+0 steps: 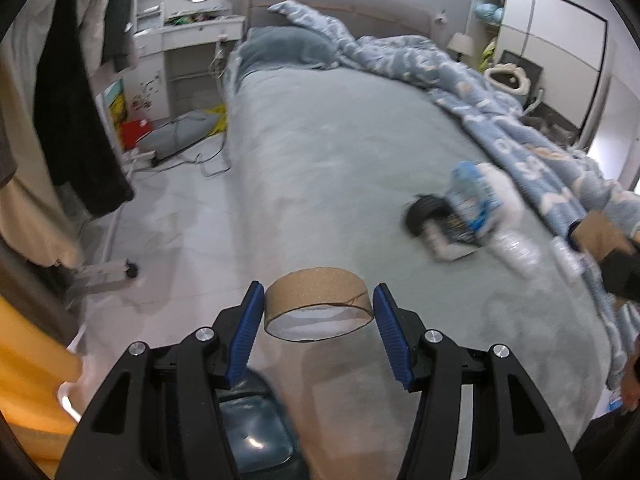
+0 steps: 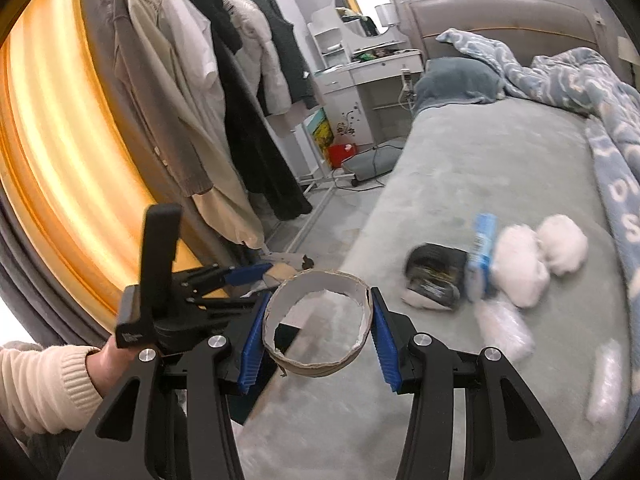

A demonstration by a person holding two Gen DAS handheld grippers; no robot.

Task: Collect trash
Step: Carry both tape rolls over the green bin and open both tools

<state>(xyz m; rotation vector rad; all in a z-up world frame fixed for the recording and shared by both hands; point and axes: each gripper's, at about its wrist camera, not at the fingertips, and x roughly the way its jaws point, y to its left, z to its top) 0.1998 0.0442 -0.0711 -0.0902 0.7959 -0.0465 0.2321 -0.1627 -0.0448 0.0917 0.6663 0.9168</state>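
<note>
Left wrist view: cardboard ring (image 1: pixel 319 303) at 6 o'clock, between the left gripper (image 1: pixel 319 330) pads, above the bed (image 1: pixel 340 152) edge. At 3 o'clock, on the bed, a heap of wrappers (image 1: pixel 464 212); quilt (image 1: pixel 520 128) behind it, toward 2 o'clock. Dressing table (image 1: pixel 192 32) at 11 o'clock, beside the bed's head. Hanging clothes (image 1: pixel 76 92) at 9 o'clock.

Right wrist view: second ring (image 2: pixel 318 322) at 6 o'clock, between the right gripper (image 2: pixel 318 336) pads; left gripper at 8 o'clock.
</note>
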